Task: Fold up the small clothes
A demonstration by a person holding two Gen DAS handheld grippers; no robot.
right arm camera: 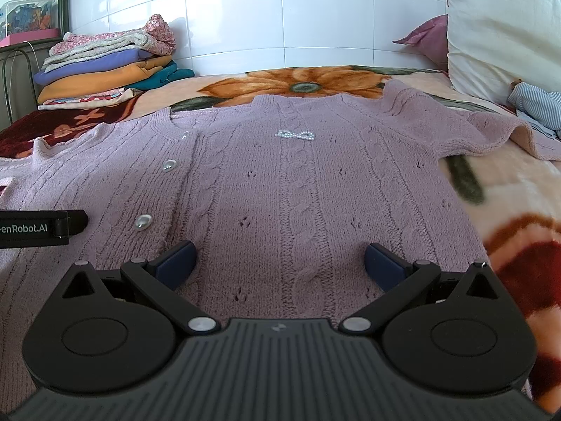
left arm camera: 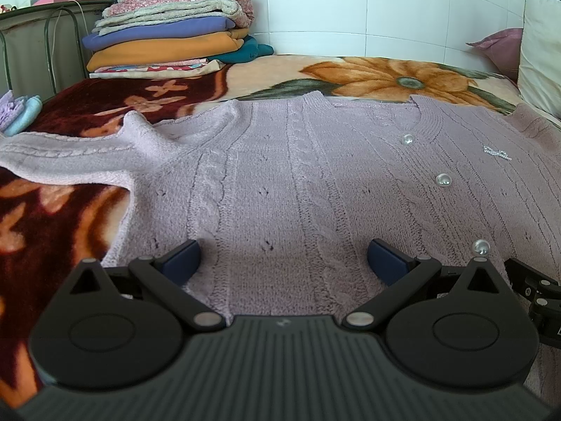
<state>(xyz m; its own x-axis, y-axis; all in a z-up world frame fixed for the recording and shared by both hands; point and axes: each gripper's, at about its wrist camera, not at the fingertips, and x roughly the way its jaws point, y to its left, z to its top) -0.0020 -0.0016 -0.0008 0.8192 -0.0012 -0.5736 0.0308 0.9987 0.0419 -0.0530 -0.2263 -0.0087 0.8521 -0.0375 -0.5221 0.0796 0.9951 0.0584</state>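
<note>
Clear box (right arm camera: 26,17): far ahead-left of the tongs, holding colourful small items, too blurred to name.
Cardigan (left arm camera: 298,182): lilac, spread flat on the blanket (right arm camera: 519,210) right beneath and ahead of both tongs, sleeves out sideways.
Knit: soft cable ribs, tiny eyelets, round pearl buttons (left arm camera: 443,179), beaded bow (right arm camera: 294,135).
Left gripper (left arm camera: 284,259): fingers spread wide, gripping nothing.
Right gripper (right arm camera: 280,261): spread wide, empty.
Folded pile (left arm camera: 171,40): far ahead-left.
</note>
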